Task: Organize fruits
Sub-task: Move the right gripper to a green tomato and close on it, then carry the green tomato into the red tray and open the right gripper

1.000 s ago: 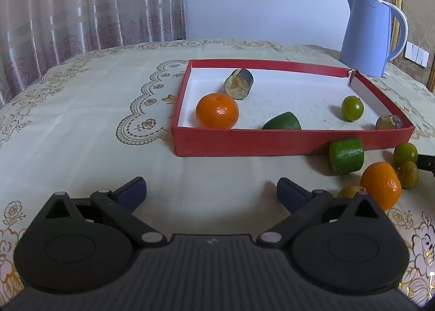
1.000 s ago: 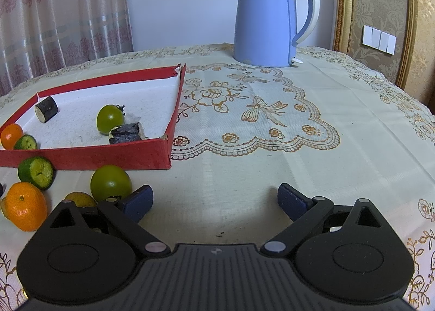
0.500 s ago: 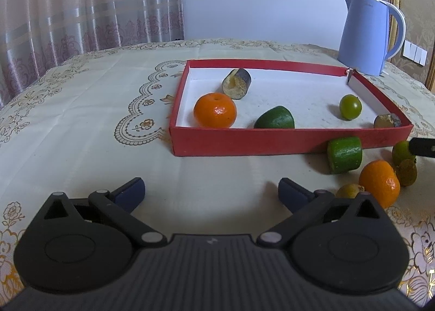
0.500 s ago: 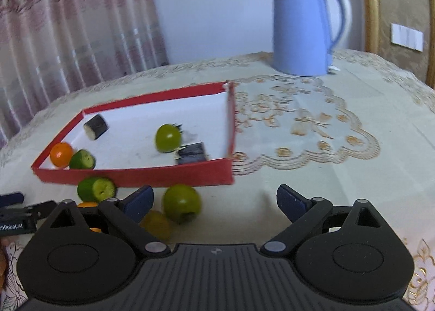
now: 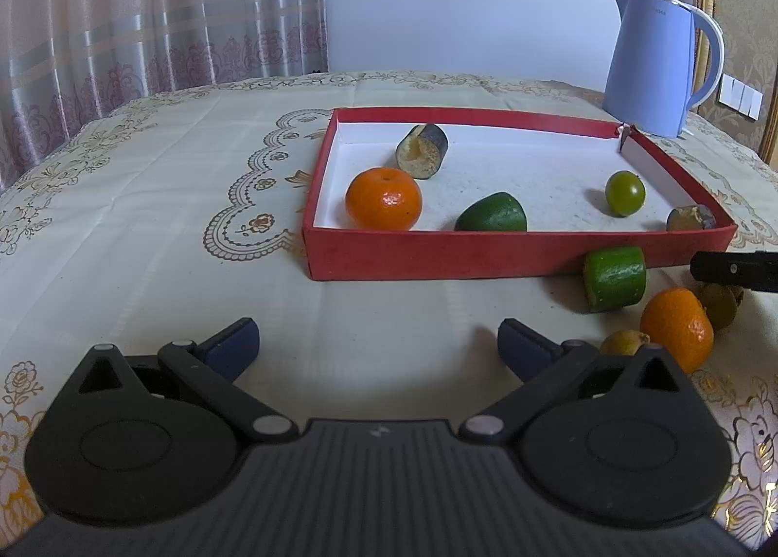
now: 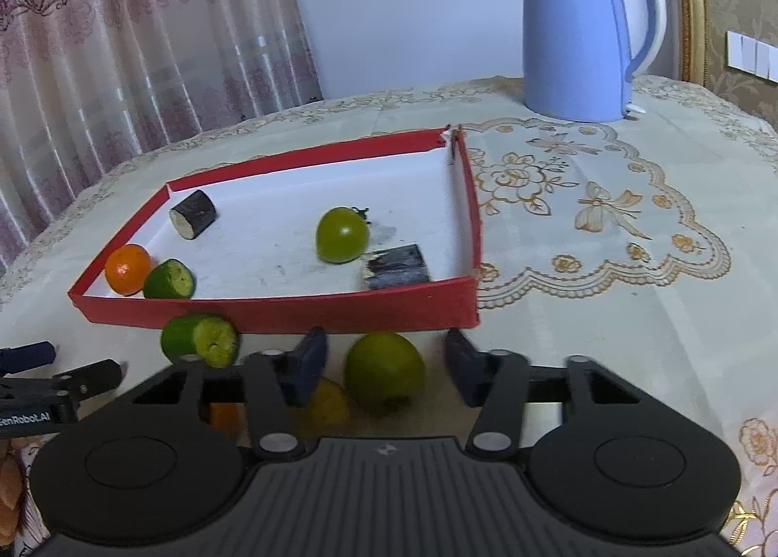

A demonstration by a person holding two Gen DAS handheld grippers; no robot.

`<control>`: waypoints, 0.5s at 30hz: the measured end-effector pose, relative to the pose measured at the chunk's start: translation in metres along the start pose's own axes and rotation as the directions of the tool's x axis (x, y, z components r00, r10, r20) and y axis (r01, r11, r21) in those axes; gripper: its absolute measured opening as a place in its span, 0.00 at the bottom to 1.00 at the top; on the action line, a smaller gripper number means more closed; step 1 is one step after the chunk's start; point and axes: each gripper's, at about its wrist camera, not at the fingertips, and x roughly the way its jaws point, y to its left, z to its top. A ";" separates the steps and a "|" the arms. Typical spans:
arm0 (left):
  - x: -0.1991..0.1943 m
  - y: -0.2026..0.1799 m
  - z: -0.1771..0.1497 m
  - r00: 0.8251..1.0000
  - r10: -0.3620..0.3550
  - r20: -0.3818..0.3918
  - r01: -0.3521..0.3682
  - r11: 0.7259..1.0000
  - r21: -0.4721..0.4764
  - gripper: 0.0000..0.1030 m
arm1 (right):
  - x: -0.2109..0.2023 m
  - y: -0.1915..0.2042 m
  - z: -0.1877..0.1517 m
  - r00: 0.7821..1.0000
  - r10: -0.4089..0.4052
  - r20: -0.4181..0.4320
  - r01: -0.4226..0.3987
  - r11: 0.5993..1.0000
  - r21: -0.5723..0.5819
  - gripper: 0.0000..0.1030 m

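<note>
We see a shallow red cardboard tray (image 6: 272,314) on the embroidered cloth desk (image 6: 608,314), five pieces inside, two dark cylinders, glossy orange, right tongs (image 6: 384,365) apart around a smooth round green fruit (image 6: 384,369) outside, left tongs (image 5: 377,343) apart, empty

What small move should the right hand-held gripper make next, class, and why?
Probably ease the right hand-held gripper forward a little and close. Its fingers are open on either side of the green fruit, which sits on the cloth outside the red tray, and neither pad seems to touch it yet.
</note>
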 end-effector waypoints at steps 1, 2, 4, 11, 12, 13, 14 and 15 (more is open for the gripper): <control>0.000 0.000 0.000 1.000 0.000 0.000 0.000 1.000 0.000 1.00 | 0.000 0.001 0.000 1.000 0.002 -0.001 -0.002 1.000 0.001 0.37; 0.000 0.000 0.000 1.000 0.001 0.000 -0.001 1.000 0.001 1.00 | 0.001 0.002 0.001 1.000 -0.004 -0.003 0.004 1.000 0.000 0.36; 0.000 0.000 0.000 1.000 0.000 0.000 0.000 1.000 0.000 1.00 | 0.001 -0.001 -0.001 1.000 -0.010 -0.001 0.010 1.000 0.009 0.32; 0.000 0.000 0.000 1.000 0.001 0.000 -0.001 1.000 0.000 1.00 | -0.008 -0.007 -0.003 1.000 -0.016 0.018 0.016 1.000 0.025 0.32; 0.000 0.000 0.000 1.000 0.001 0.000 -0.001 1.000 0.000 1.00 | -0.010 -0.007 -0.002 1.000 -0.018 0.024 0.017 1.000 0.025 0.32; 0.000 0.000 0.000 1.000 0.001 0.000 -0.001 1.000 0.001 1.00 | -0.013 -0.008 -0.002 0.999 -0.016 0.028 0.015 1.000 0.021 0.32; 0.000 0.000 0.000 1.000 0.001 0.000 -0.001 1.000 0.001 1.00 | -0.016 -0.008 -0.001 0.999 -0.013 0.035 0.013 1.000 0.014 0.32; 0.000 0.000 0.000 1.000 0.001 0.000 -0.001 1.000 0.000 1.00 | -0.021 -0.006 0.001 0.999 -0.013 0.048 0.013 1.000 -0.002 0.32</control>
